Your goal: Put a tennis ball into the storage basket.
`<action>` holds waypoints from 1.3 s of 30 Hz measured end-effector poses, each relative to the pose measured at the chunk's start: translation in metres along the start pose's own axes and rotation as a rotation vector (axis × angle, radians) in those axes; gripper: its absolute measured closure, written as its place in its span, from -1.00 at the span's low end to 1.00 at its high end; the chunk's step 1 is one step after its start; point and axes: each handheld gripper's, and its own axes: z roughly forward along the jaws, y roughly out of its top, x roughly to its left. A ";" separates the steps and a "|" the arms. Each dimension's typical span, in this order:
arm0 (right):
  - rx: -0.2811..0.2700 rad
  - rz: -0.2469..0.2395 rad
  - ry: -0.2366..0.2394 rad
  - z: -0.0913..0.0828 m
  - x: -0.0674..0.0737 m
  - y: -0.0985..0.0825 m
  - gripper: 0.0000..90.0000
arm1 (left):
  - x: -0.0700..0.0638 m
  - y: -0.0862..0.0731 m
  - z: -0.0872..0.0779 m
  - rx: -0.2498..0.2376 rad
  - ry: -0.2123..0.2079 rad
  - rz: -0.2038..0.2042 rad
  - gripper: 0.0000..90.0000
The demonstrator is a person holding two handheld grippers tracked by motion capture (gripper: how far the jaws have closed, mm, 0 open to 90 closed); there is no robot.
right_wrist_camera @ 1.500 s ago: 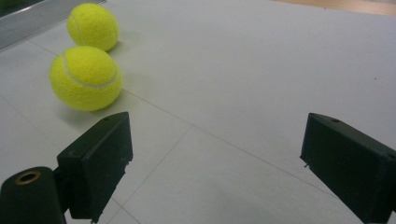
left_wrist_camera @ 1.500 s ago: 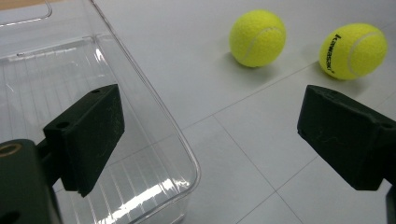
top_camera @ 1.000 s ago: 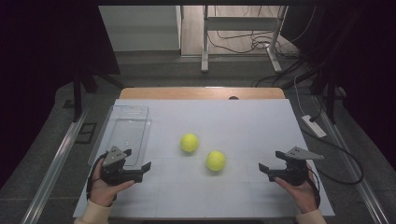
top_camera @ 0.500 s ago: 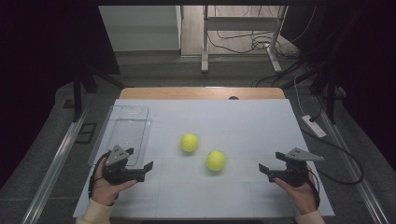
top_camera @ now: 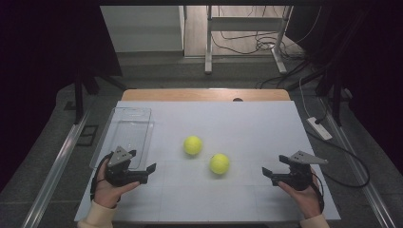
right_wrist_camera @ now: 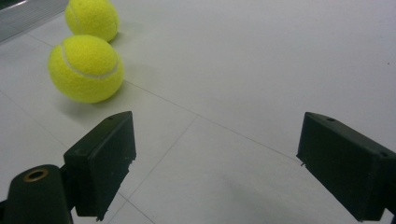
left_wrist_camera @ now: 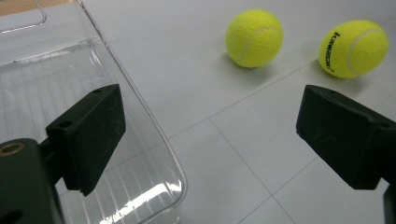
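Nothing on the table (top_camera: 247, 118) is shifting from a second ago; both tennis balls are lying untouched and the hands are holding their places. The near ball (top_camera: 219, 163) is sitting just beside the far ball (top_camera: 193, 145), which lies right of the clear tray (top_camera: 124, 124), well apart from the left gripper (top_camera: 145, 172) and right gripper (top_camera: 269, 175); both are gaping with nothing between the jaws, so I judge no pick is started yet
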 end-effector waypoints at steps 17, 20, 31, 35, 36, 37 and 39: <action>0.012 -0.019 -0.003 0.003 0.002 -0.003 -0.73 | -0.007 0.010 0.009 0.019 -0.034 -0.002 -0.80; 0.013 -0.015 -0.005 0.003 0.000 -0.004 -0.73 | -0.011 0.013 0.011 0.030 -0.040 0.008 -0.80; 0.010 -0.016 -0.014 0.006 0.000 -0.003 -0.73 | -0.017 0.023 0.015 0.040 -0.047 0.035 -0.80; 0.011 -0.019 -0.011 0.006 0.000 -0.003 -0.73 | -0.019 0.028 0.018 0.046 -0.043 0.042 -0.80; 0.011 -0.019 -0.011 0.006 0.000 -0.003 -0.73 | -0.019 0.028 0.018 0.046 -0.043 0.042 -0.80; 0.011 -0.021 -0.010 0.006 0.001 -0.003 -0.73 | -0.019 0.028 0.019 0.054 -0.037 0.045 -0.80; 0.009 -0.015 -0.006 0.005 0.001 -0.003 -0.73 | -0.020 0.029 0.021 0.064 -0.032 0.049 -0.79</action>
